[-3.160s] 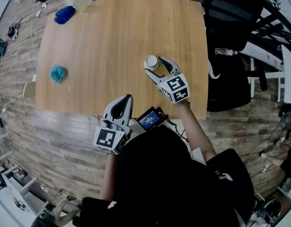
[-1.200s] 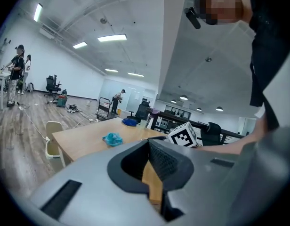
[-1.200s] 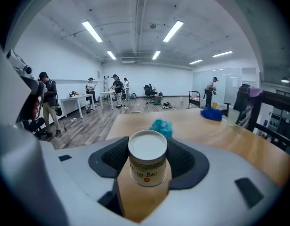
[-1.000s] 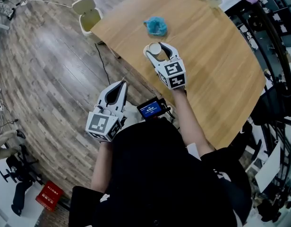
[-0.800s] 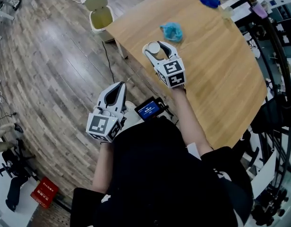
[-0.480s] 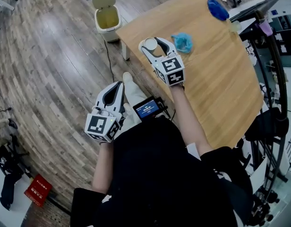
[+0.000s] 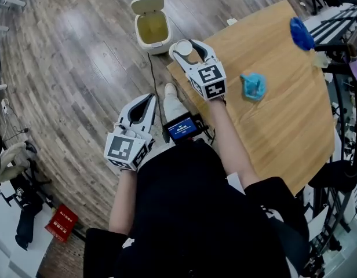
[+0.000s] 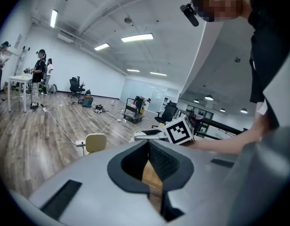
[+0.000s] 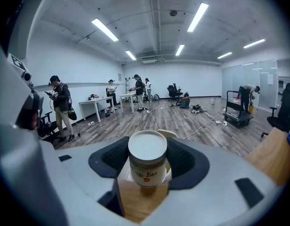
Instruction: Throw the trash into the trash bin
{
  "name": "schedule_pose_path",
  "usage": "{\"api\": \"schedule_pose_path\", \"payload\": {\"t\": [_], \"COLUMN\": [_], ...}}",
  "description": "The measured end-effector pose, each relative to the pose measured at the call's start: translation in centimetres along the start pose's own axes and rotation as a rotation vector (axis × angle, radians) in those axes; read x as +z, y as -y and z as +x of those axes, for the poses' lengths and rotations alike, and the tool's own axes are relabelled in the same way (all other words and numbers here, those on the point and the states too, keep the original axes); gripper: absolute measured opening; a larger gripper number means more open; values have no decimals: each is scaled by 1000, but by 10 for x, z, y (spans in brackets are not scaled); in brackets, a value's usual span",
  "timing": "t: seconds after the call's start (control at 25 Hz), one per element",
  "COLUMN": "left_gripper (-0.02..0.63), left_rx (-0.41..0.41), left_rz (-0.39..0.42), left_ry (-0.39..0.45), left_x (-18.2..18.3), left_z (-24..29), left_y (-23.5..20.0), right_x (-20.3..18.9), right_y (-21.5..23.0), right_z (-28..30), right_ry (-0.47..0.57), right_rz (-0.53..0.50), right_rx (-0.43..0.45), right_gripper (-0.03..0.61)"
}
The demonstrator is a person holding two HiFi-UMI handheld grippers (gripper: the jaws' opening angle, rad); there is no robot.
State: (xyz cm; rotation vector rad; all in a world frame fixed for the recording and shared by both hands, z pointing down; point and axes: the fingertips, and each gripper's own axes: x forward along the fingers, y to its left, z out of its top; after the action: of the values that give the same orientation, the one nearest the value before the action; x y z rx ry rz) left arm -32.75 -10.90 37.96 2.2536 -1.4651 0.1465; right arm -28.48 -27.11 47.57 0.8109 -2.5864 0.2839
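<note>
My right gripper (image 7: 188, 47) pinches a round cup (image 9: 147, 160), flat white lid, tan printed side, just beside the open cream trash bin (image 7: 150, 28). Left gripper (image 7: 148, 98): fingers pressed together, empty, farther from the bin. Crumpled blue wad (image 7: 253, 86) on the wooden table (image 7: 283, 126), well off.

We wear a black top (image 7: 193, 213). Our left gripper (image 7: 150, 98) and right gripper (image 7: 185, 44) are pale grey with black pads (image 9: 185, 163), a black-and-white marker cube (image 7: 208, 81) behind each.
</note>
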Motion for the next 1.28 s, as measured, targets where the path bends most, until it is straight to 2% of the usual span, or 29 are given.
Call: {"api": "schedule_pose_path", "payload": {"t": [0.16,0.28,0.6,0.76,0.96,1.12,1.28], "left_gripper": [8,8,8,8,8,8,8], "left_rx": [6,22,31,-14,-70,-82,-126], "left_rz": [-9,-16,-69,-63,-108,-134,-167], "left_ry": [11,-15,-97,-76,-136,-156,-207], "left_x": [34,37,21,21,0,-7,-27], "left_z": [34,54,81,100,118,129,133], "left_y": [-39,-56,-123,-154,-182,-228,-270], "right_x": [10,8,-9,-11,-22,-35,-57], "right_y": [32,49,45,47,46,47,49], "right_z": [29,49,111,152,196,251,301], "right_ry": [-3,-16,-78,-94,-144,-202,-255], "right_rz": [48,78,109,103,112,119,163], "right_rx": [-4,2,26,17,9,-28,-110], "right_gripper": [247,247,247,247,247,247,247]}}
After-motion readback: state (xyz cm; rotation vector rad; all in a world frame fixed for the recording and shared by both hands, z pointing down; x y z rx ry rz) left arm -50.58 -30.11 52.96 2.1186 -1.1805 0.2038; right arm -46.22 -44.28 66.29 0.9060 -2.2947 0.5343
